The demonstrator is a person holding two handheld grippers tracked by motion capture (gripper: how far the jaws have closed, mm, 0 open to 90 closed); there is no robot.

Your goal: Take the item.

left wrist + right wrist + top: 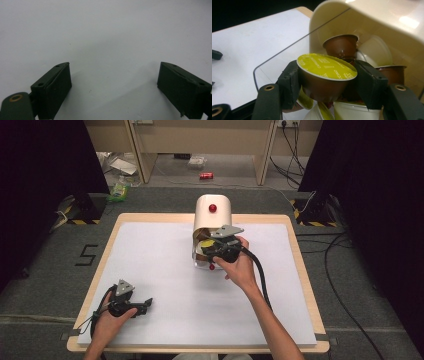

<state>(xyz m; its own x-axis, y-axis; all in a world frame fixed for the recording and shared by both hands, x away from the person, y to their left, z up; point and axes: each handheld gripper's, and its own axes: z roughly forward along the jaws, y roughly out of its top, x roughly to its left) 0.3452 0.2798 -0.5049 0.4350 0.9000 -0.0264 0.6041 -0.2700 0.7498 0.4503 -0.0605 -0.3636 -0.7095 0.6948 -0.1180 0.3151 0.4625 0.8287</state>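
A cream capsule holder (212, 212) with a red knob stands at the table's far middle, its front open. My right gripper (215, 249) reaches into that opening and is shut on a brown coffee capsule with a yellow-green lid (326, 66); in the right gripper view the black pads (289, 80) press its two sides. More brown and white capsules (342, 45) lie inside the holder (387, 22) behind and below it. My left gripper (142, 306) rests near the table's front left corner, open, with bare white surface (112, 50) between its pads (56, 85).
A white mat (160, 270) covers the wooden table (302, 270). A small red piece (212, 267) lies at the holder's foot. Cables trail from both grippers. Beyond the table are a grey floor, black stands and wooden furniture.
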